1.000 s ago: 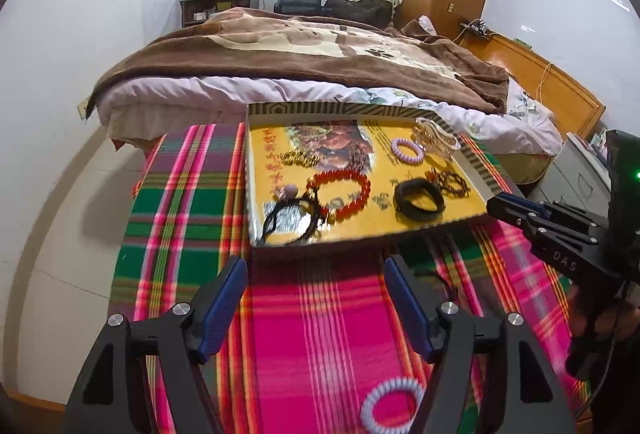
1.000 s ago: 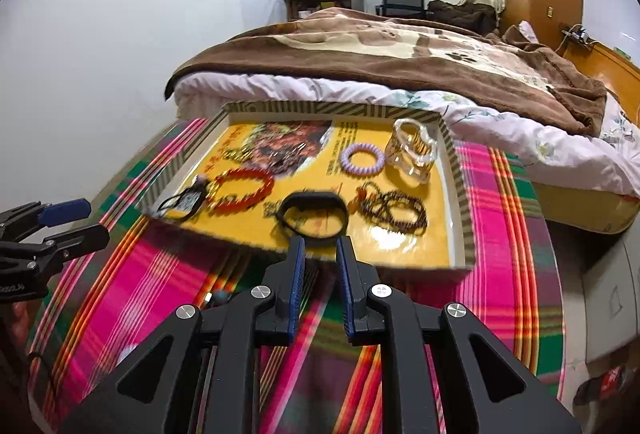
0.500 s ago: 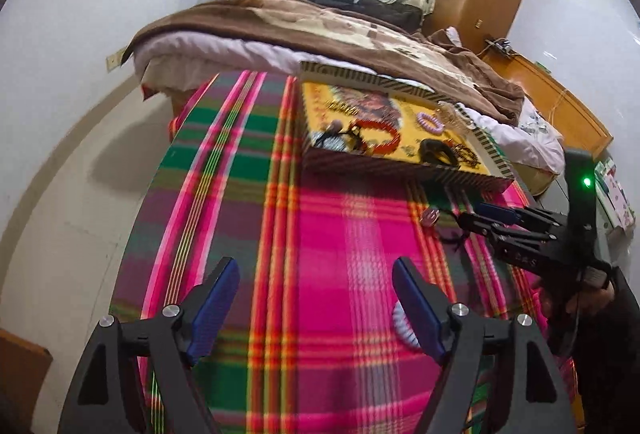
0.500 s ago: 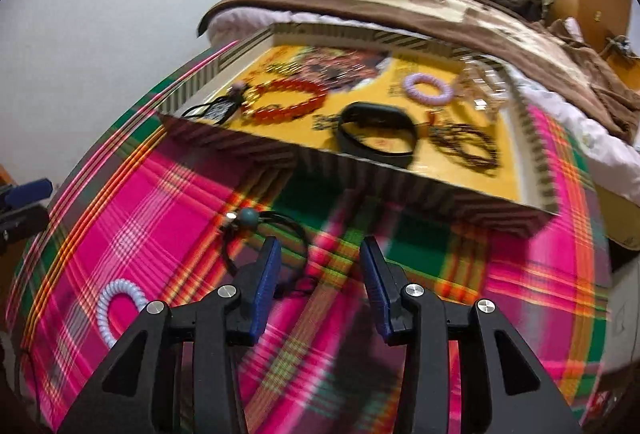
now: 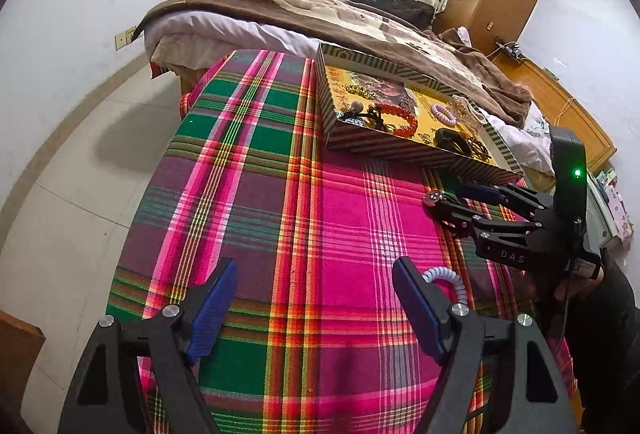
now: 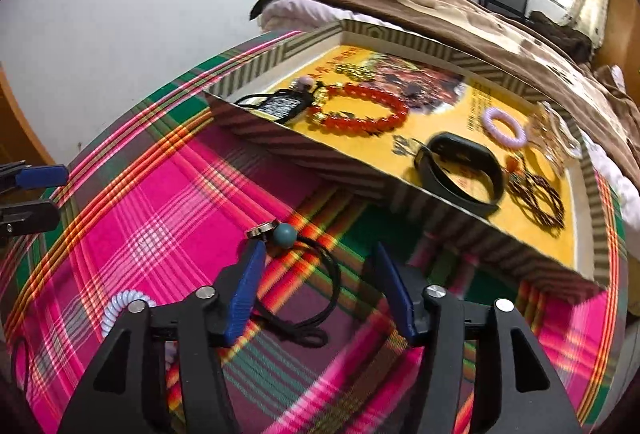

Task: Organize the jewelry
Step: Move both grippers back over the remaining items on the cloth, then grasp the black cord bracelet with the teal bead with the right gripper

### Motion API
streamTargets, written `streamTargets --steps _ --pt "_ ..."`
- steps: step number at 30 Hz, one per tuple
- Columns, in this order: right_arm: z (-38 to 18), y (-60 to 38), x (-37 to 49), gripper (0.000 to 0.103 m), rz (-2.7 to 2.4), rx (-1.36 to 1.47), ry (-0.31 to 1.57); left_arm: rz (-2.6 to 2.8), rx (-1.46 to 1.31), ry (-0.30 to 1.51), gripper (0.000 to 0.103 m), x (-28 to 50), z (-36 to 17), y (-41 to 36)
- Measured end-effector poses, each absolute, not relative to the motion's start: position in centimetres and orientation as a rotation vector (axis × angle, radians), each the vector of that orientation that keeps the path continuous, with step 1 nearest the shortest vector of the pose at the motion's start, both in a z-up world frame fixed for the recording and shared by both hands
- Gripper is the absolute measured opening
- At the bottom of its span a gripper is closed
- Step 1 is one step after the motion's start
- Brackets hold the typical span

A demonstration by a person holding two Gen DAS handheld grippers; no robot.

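At the lower centre of the right wrist view, the right tool (image 6: 316,290) stands wide open over a thin black hair tie (image 6: 316,290) with a round teal bead (image 6: 285,234), lying loose on the woven plaid cloth (image 6: 160,193) of the desk. A white spiral coil band (image 6: 120,308) sits at lower left. Above, the striped cardboard tray (image 6: 340,165) holds a red bead bracelet (image 6: 360,113) and a smooth black wristband (image 6: 460,169). Only the left wrist view shows the left tool (image 5: 312,298), also wide and empty, the coil band (image 5: 446,280) just beside its right finger.
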State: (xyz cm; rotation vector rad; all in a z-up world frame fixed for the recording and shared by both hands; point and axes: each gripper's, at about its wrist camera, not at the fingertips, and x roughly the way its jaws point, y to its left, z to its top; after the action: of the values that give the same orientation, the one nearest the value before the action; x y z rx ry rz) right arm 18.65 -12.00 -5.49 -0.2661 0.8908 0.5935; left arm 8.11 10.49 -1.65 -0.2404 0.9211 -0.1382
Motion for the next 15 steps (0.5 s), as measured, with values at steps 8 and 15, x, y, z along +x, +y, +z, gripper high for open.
streamTargets --steps 8,15 --pt "-5.4 -11.5 18.4 0.042 0.594 -0.272 0.886 -0.139 -0.245 0.941 0.078 8.7 -2.2 10.1" --pt "-5.3 -11.8 17.7 0.001 0.585 -0.253 0.883 -0.137 -0.235 0.945 0.078 8.8 -2.1 9.7"
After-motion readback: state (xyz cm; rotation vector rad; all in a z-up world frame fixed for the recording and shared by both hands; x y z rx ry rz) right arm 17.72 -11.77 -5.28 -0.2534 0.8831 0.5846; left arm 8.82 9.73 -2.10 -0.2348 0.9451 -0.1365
